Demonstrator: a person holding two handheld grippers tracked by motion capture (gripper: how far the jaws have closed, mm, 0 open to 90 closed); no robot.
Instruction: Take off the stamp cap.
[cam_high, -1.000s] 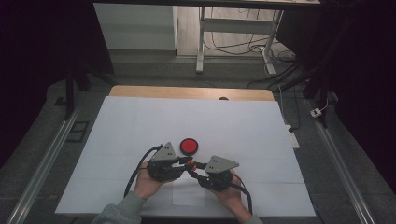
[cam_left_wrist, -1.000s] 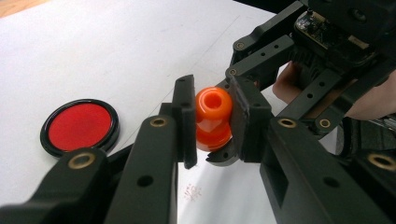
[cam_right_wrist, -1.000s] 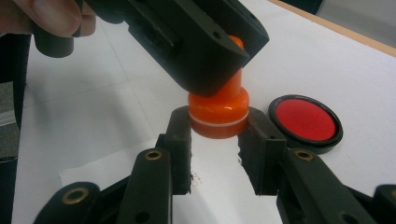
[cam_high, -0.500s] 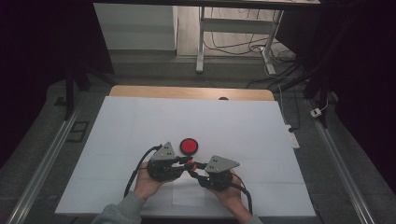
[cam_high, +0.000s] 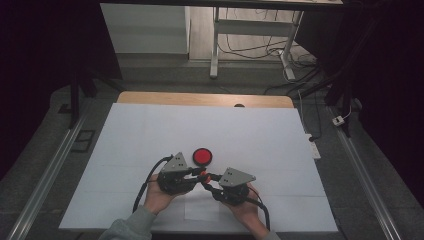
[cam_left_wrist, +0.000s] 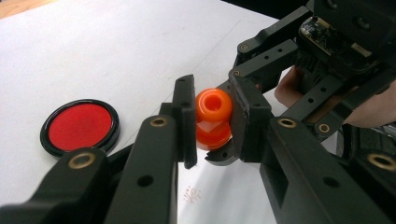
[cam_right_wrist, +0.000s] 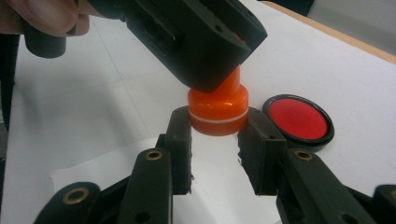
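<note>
**Two grippers meet on an orange piece near the desk's front edge**

Almost nothing has moved since the earlier frames: both grippers sit in the same spot near the front of the desk, tips together, with the red disc just beyond them.

In the high view, the left gripper (cam_high: 196, 173) and the right gripper (cam_high: 209, 181) point at each other over the white desk (cam_high: 250, 135). A small orange piece (cam_high: 203, 176) sits where their tips meet. The red disc (cam_high: 202, 156), ringed in black, lies flat on the desk just behind them. A hand (cam_high: 159, 197) holds the left gripper from below. The orange piece is tiny here, so its shape is hard to read.

In the left gripper view, the left gripper (cam_left_wrist: 212, 121) has its jaws closed against the narrower upper part of the orange piece (cam_left_wrist: 213, 116), which has a round hole in its end. The right gripper's jaws reach in from the right. The red disc (cam_left_wrist: 80, 126) lies on the desk to the left, apart from the jaws.

In the right gripper view, the right gripper (cam_right_wrist: 217, 140) has its jaws set on either side of the wide base of the orange piece (cam_right_wrist: 218, 109); they appear to touch it, gripping it. The left gripper's black body covers the piece's top. The red disc (cam_right_wrist: 298, 120) lies just beside the right-hand jaw.
</note>
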